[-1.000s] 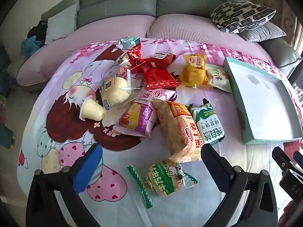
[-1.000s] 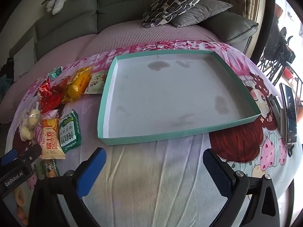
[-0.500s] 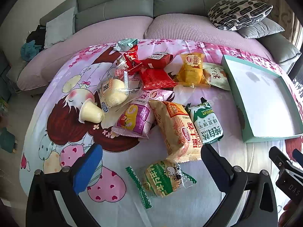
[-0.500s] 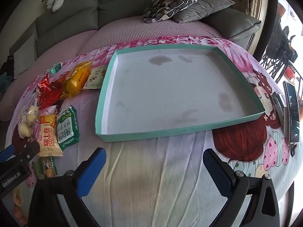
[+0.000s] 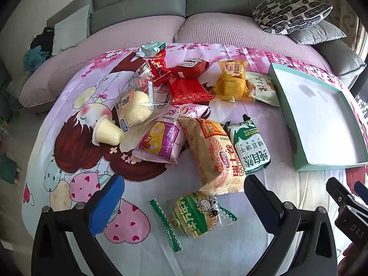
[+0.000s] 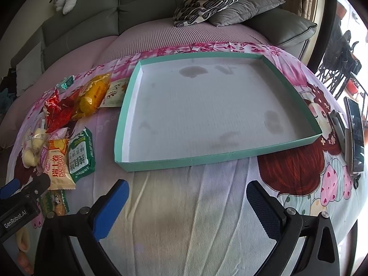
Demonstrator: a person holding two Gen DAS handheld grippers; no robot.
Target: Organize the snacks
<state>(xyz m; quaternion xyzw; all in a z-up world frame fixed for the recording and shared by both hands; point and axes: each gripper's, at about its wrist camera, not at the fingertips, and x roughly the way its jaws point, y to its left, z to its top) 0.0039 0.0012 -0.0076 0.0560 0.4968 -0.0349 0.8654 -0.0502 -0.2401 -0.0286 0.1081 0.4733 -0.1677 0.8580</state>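
Now left tongs [image 5: 184,197] agape, tray [image 6: 161,162] bare

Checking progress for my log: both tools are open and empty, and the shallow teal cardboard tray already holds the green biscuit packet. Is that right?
Not quite. The shallow teal cardboard tray holds nothing; the right wrist view shows its white floor bare. The green biscuit packet lies on the cartoon-print cloth beside it. Left tool and right tool are open and empty.

The snacks [image 5: 184,124] lie heaped on the cloth [image 5: 69,119], left of the tray [image 5: 322,115]. Nearest the left tool [image 5: 184,197] lies a cookie pack [image 5: 197,216]. A phone [image 6: 355,135] lies right of the tray. A sofa [image 5: 161,2] stands behind.
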